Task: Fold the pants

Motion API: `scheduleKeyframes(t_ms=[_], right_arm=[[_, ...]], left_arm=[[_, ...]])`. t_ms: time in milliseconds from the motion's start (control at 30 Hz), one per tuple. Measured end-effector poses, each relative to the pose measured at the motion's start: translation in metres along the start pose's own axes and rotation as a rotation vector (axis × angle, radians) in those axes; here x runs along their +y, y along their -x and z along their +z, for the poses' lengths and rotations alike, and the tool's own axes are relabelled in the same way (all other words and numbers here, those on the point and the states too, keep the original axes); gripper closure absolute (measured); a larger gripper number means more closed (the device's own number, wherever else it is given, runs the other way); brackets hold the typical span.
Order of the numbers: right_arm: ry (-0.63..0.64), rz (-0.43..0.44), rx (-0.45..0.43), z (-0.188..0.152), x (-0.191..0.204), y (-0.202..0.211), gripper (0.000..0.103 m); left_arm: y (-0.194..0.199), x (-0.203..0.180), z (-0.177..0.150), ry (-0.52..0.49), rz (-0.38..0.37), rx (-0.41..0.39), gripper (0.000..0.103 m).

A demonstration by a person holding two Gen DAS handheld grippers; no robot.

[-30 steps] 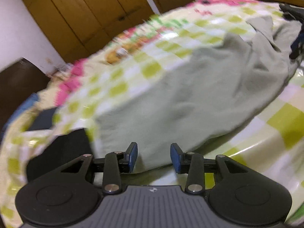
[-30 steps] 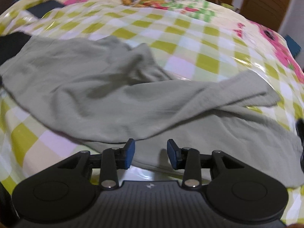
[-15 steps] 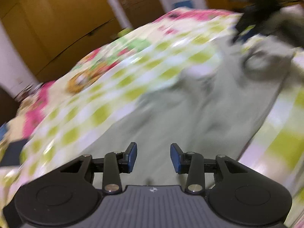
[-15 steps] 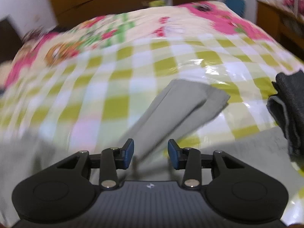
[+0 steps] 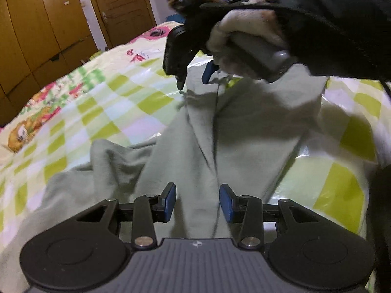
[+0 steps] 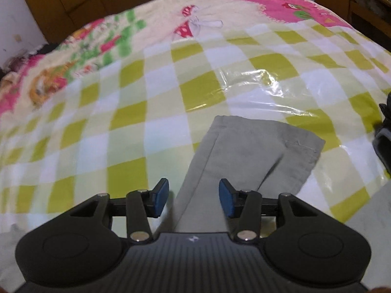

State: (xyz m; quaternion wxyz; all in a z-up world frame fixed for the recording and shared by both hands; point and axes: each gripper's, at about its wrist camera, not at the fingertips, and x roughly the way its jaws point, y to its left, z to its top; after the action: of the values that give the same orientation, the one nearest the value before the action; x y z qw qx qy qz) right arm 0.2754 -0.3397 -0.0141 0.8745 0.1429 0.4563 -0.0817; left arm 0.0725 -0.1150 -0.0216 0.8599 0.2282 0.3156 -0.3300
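Across the middle of the left wrist view lie the grey-green pants [image 5: 239,127], spread over a bed with a green-and-white checked cover [image 5: 117,112]. Fabric is rumpled at centre left, with folds running from the lower centre up toward the upper middle of the frame.

Left gripper [image 5: 197,202] sits at the bottom centre, blue-padded fingers [image 5: 169,201] apart, nothing clamped; pants cloth lies below and beyond the gap, no pad contact visible.

Right gripper [image 5: 194,77] shows in the upper middle of the same view, held by a gloved hand [image 5: 244,48] in a dark sleeve [image 5: 342,24]. It hangs just above the far end of the pants.

Right wrist view: right gripper [image 6: 193,201] at bottom centre, fingers [image 6: 226,201] parted with a clear gap. Its jaws have just been opening. One pant leg [image 6: 249,156] lies flat on the bed cover, running up from between the fingers to a hemmed end at centre right; pads not pressing on it.

Clear plastic sheeting [image 6: 256,83] glints over the cover in the upper right. Dark garment [image 6: 385,131] at the right edge, apart from the pant leg. Wooden wardrobe doors [image 5: 48,24] fill the upper left of the left wrist view.
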Motion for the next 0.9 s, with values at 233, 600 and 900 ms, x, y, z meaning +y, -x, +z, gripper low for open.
scheduleKeyframes(t_ms=[233,600,900], right_arm=[[-0.091,0.036,-0.020,0.003,-0.032,0.013,0.101],[-0.318,0.237,-0.261,-0.033,-0.135,0.150,0.101],[-0.497,0.214,-0.189,-0.124,-0.207,0.140,0.101]], left_arm=[[0.002,0.002,-0.003,0.021,0.012,0.012,0.050],[0.015,-0.021,0.015,-0.071,0.047,-0.004,0.049],[-0.001,-0.052,0.018,-0.145,0.034,0.060,0.049]])
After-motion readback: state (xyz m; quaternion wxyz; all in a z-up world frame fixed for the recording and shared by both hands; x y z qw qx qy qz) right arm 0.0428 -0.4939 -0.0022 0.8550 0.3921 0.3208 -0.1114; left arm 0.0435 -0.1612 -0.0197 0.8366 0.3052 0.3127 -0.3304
